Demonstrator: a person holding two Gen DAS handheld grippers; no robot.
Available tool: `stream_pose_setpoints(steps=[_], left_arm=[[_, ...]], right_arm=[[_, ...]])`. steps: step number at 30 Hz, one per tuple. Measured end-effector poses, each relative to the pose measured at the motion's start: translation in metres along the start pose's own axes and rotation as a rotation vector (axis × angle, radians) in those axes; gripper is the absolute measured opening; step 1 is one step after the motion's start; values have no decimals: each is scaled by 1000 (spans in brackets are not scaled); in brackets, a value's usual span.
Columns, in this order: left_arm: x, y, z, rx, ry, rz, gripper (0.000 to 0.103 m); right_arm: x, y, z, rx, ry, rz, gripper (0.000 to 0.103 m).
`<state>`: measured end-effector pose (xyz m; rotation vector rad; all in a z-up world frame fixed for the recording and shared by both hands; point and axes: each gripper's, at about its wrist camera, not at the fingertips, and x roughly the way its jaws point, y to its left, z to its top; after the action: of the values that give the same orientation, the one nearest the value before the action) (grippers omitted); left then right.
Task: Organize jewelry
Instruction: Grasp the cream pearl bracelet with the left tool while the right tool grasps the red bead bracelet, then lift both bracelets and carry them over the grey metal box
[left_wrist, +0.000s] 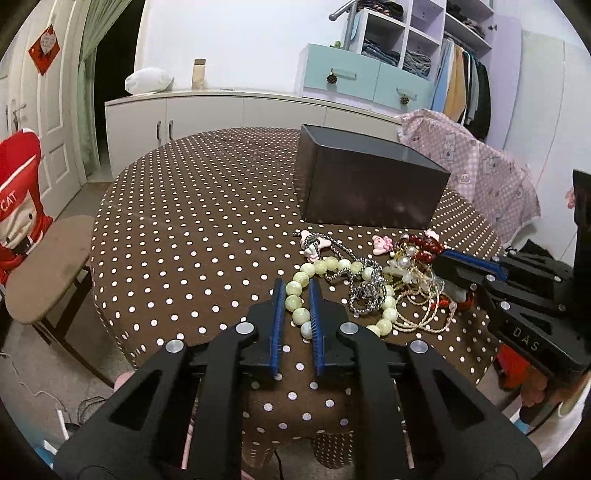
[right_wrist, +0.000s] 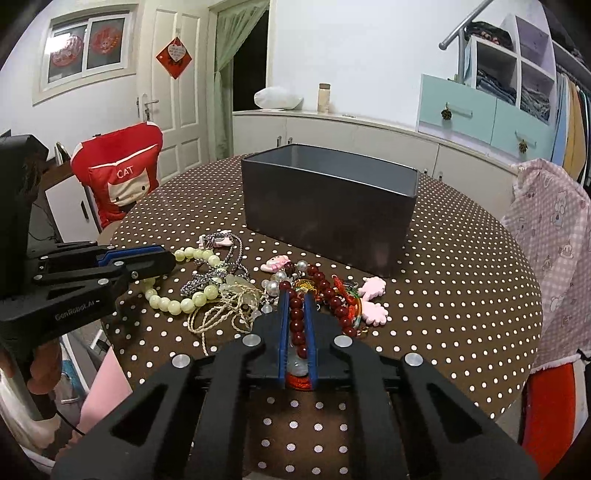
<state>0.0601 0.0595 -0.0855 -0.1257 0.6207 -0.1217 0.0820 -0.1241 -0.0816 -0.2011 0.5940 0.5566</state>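
A heap of jewelry lies on the dotted table in front of a dark grey box (left_wrist: 369, 181) (right_wrist: 328, 206). My left gripper (left_wrist: 297, 295) is shut on the pale green bead bracelet (left_wrist: 325, 267) (right_wrist: 184, 304); several beads sit between its blue pads. My right gripper (right_wrist: 295, 301) is shut on the dark red bead bracelet (right_wrist: 325, 291) (left_wrist: 424, 247), with beads lined up between its pads. A silver-grey chain (left_wrist: 364, 291) (right_wrist: 221, 273), cream cords (right_wrist: 218, 314), pearls and pink charms (right_wrist: 373, 301) lie tangled between them.
The round table (left_wrist: 192, 236) has a brown polka-dot cloth. A chair with a red cat cover (right_wrist: 118, 177) stands at the left, a pink-covered chair (right_wrist: 550, 258) at the right. White cabinets and a wardrobe are behind.
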Motion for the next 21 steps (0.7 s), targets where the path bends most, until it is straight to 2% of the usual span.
stream_pose_setpoints(steps=[6, 11, 14, 16, 19, 20, 21], left_arm=[[-4, 2, 9, -9, -35, -13, 10], [-21, -3, 18, 33, -130, -41, 10], [-27, -6, 21, 61, -157, -58, 10], [-28, -8, 18, 87, -150, -72, 10], [-17, -5, 13, 89, -80, -67, 11], [-11, -3, 11, 87, -53, -53, 19], [-9, -2, 9, 85, -41, -46, 41]], right_arm=[[-9, -5, 4, 23, -21, 2, 6], [-20, -11, 12, 36, -52, -9, 7], [-27, -15, 17, 47, -70, -11, 6], [-30, -18, 18, 52, -79, -19, 6], [-31, -20, 17, 61, -80, -23, 7], [-31, -21, 16, 63, -79, -23, 6], [-30, -21, 15, 66, -75, -24, 7]])
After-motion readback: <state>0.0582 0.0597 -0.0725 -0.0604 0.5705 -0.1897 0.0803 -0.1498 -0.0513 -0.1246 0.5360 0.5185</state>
